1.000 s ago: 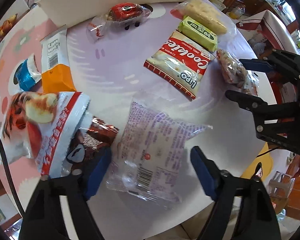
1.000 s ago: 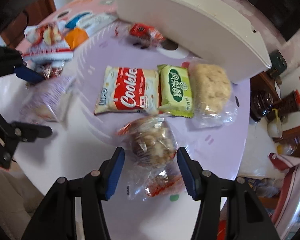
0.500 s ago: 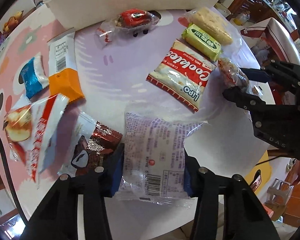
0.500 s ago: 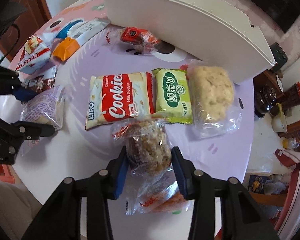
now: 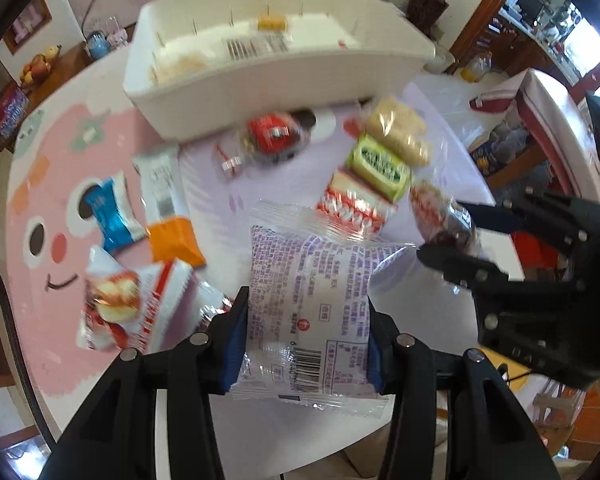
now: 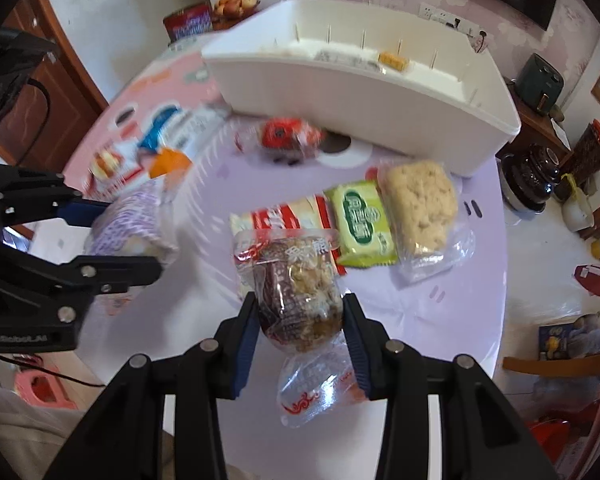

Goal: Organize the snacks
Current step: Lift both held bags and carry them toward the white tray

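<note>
Both hand-held grippers are clamped: left [image 5: 307, 336] on the purple-printed packet [image 5: 308, 300], right [image 6: 300, 330] on the nut bar [image 6: 300, 292].

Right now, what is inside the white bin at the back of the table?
The white bin holds a small orange packet, a barcoded wrapper and something pale at one end. Its near wall hides the lower part of the inside.

Right gripper [image 6: 300, 332] clamped on brown nut snack [image 6: 300, 296], white bin [image 6: 364, 92] behind, left gripper [image 6: 112, 236] holding purple packet [image 6: 134, 224]
</note>
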`<state>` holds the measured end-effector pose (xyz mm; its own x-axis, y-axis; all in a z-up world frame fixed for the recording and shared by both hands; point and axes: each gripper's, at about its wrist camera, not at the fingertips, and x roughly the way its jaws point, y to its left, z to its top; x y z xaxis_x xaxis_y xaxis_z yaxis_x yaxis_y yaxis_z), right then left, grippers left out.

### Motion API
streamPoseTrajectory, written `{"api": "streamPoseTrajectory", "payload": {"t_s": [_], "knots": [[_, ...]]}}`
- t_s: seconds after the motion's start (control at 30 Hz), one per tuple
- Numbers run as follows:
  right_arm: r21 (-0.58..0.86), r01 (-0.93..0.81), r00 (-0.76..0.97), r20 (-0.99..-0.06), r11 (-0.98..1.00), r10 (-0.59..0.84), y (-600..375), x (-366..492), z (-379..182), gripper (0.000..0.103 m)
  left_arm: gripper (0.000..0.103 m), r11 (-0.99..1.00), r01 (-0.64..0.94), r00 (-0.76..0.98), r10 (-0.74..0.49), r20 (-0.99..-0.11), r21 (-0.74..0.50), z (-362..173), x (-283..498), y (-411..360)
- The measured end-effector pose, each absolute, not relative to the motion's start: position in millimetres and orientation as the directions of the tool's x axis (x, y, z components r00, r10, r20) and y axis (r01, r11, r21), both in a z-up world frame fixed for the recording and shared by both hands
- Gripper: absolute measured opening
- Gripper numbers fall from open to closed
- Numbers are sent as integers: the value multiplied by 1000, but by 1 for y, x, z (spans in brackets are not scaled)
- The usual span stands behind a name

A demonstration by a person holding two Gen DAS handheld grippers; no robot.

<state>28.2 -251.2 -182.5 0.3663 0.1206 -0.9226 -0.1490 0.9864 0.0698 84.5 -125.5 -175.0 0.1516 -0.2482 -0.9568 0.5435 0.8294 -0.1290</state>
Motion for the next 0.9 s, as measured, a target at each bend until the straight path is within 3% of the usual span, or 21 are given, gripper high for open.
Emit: {"api": "streamPoseTrajectory", "payload": {"t_s": [0.47, 0.9], "knots": [[137, -105, 526, -833, 985, 172, -260, 45, -98, 41, 47, 862, 500, 324, -282, -903, -89, -89, 121, -121], [179, -77, 586, -788, 981, 190, -281, 85, -52, 41, 47, 891, 450, 418, -269, -868, -59, -46, 172, -139]]}}
